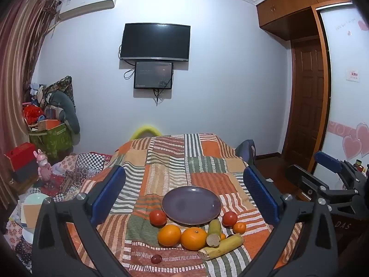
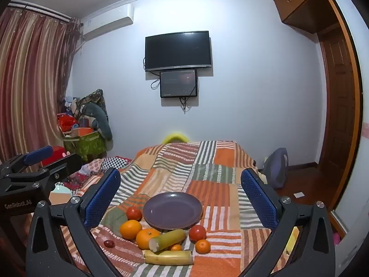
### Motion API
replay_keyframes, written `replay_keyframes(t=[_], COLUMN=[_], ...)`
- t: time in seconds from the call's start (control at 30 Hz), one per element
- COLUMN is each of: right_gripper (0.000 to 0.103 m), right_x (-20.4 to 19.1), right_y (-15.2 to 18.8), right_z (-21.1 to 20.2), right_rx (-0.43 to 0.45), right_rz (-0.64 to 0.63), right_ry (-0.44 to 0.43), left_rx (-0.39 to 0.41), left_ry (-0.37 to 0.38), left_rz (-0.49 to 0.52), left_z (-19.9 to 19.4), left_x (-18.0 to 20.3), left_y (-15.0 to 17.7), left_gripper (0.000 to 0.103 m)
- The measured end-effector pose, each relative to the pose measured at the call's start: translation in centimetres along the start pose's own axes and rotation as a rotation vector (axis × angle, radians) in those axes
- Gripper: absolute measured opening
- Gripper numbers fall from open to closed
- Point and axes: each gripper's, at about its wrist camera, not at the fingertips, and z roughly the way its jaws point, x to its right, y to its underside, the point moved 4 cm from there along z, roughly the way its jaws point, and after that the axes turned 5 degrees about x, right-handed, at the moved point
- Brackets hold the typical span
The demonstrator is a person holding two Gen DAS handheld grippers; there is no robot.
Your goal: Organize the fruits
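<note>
An empty purple plate point(image 1: 191, 204) point(image 2: 172, 210) sits on a striped patchwork cloth point(image 1: 175, 161) point(image 2: 203, 161). In front of it lie two tomatoes point(image 1: 158, 217) point(image 1: 229, 218), two big oranges point(image 1: 169, 235) point(image 1: 193, 238), a small mandarin point(image 1: 239, 227) point(image 2: 203, 246), two yellow-green cane pieces point(image 1: 222, 245) point(image 2: 168, 239) and a small dark red fruit point(image 1: 156, 258) point(image 2: 109, 243). My left gripper point(image 1: 184, 198) is open and empty, above and behind the fruit. My right gripper point(image 2: 181, 198) is open and empty, likewise held back from the fruit.
The cloth covers a raised surface that drops off left and right. Piled boxes, bags and a pink toy point(image 1: 43, 168) crowd the left. A grey backpack point(image 2: 276, 166) stands at the right by the wooden door point(image 2: 339, 97). The right gripper shows in the left wrist view point(image 1: 334, 180).
</note>
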Motion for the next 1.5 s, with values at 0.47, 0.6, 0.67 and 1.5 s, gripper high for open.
replay_keyframes(t=[0.47,0.6,0.67,1.5], right_gripper=[0.103,0.103,0.103,0.103], right_x=[0.39,0.24,0.31,0.58], right_y=[0.35,-0.07,-0.06,-0.14], right_z=[-0.08,-0.26,-0.30,-0.45], right_rx=[0.007,0.011,0.016,0.023], right_rz=[0.017,0.019,0.023,0.031], right_ry=[0.001,0.002,0.002,0.002], left_rx=[0.013,0.017,0.019,0.032], left_ry=[0.002,0.005,0.004,0.019], left_rz=[0.011,0.013,0.015,0.017], left_z=[-0.54,-0.60,-0.59,-0.92], left_x=[0.55,0.72,0.74,0.76], left_y=[-0.30,-0.48,-0.51,-0.21], left_gripper=[0.103,0.103,0.103,0.103])
